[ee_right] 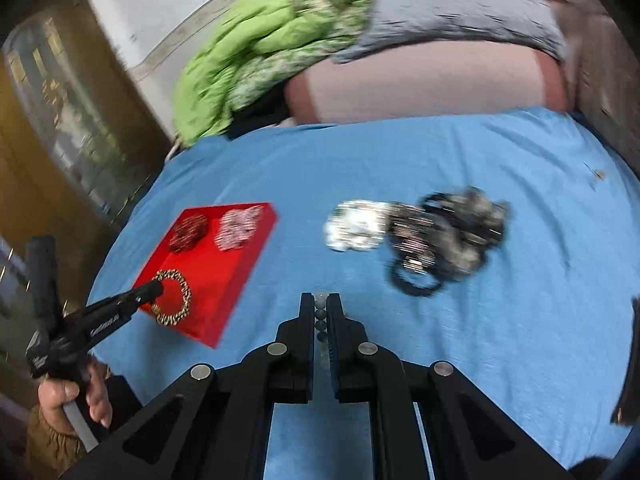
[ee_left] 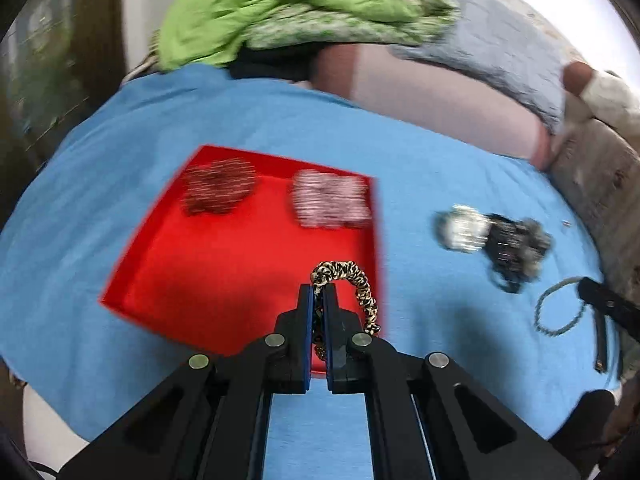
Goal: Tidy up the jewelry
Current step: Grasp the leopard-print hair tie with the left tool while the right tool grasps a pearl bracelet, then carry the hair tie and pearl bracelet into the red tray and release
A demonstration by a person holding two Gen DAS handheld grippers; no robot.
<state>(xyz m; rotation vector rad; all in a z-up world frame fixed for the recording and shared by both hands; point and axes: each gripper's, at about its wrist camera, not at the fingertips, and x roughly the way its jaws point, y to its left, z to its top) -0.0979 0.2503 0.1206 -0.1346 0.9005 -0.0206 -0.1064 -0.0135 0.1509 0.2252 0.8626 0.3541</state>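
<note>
- Bracelet [ee_left: 352,280], gold-and-black, left wrist view: clamped between fingers of left gripper [ee_left: 319,292], above near right corner of red tray [ee_left: 224,264].
- Two blurred bead piles, dark [ee_left: 218,192] and pale [ee_left: 332,200], at tray's far end.
- Loose heap [ee_left: 496,240] on blue cloth [ee_left: 440,160], right of tray.
- Bead strand [ee_right: 320,316], right wrist view: pinched in right gripper [ee_right: 320,300] over cloth.
- Left gripper [ee_right: 154,288] holding bracelet [ee_right: 176,298] over tray [ee_right: 224,272].
</note>
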